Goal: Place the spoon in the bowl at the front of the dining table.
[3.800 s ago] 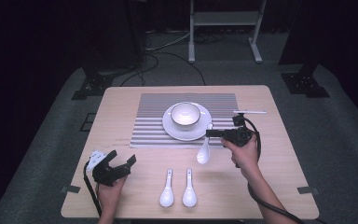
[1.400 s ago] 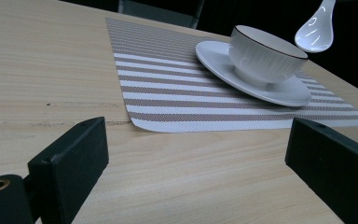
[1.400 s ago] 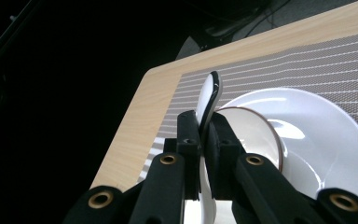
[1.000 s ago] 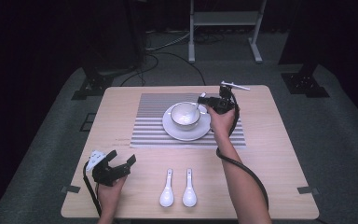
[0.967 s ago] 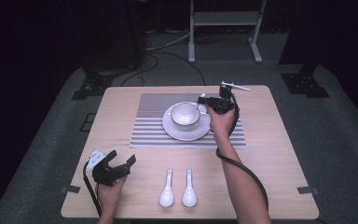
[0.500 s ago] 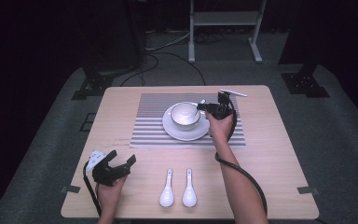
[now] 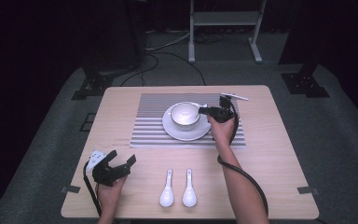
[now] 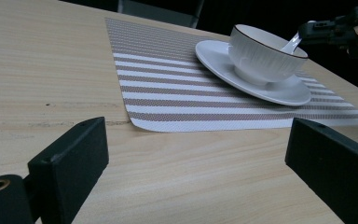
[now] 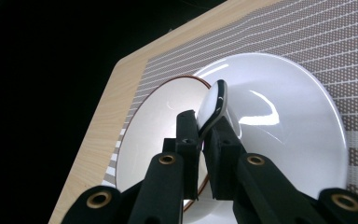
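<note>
One white spoon (image 9: 213,108) being pinched by the handle in the right gripper (image 7: 210,112), sloping bowl-end first into the cup (image 7: 185,115) directly below; left gripper (image 7: 113,166) resting spread wide and empty on the surface (image 7: 270,154).

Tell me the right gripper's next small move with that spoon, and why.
Probably lower it a little and open. The right gripper pinches a white spoon by its handle, its tip above the bowl on the saucer, so releasing it should leave it resting inside. The left gripper sits open, away from it.
</note>
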`<state>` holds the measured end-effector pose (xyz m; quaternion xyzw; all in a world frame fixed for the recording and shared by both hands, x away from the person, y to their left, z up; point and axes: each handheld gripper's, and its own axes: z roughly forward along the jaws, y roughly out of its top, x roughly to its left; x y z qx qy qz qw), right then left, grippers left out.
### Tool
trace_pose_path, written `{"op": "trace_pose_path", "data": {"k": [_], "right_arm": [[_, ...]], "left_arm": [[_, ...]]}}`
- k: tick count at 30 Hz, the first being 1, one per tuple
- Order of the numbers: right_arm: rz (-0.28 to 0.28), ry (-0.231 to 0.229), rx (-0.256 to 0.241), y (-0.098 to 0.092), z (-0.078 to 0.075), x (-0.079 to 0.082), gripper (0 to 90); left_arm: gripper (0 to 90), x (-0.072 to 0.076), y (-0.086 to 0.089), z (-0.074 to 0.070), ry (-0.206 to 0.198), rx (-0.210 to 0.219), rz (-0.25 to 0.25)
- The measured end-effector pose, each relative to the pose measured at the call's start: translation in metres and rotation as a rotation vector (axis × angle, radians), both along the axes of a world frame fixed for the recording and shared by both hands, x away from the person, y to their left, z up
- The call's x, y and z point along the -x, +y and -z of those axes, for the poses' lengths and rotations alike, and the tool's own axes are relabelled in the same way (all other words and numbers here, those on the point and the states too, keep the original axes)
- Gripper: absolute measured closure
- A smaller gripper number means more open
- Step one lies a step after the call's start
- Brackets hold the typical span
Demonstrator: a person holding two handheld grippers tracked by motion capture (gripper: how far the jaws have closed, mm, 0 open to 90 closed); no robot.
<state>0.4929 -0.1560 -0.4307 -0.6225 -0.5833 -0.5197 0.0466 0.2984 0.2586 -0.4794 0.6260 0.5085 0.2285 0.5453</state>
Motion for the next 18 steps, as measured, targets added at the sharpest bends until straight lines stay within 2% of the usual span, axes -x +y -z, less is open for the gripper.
{"op": "trace_pose_path", "data": {"k": [7, 18], "right_arm": [[0.001, 0.007, 0.009, -0.0041, 0.0055, 0.0006, 82.3], [-0.021, 0.012, -0.009, -0.0059, 0.0099, 0.0025, 81.8]], "left_arm": [[4.7, -0.0002, -0.0001, 0.0000, 0.001, -0.001, 0.001], [4.7, 0.0001, -0.0006, -0.0001, 0.000, -0.003, 0.000]]}}
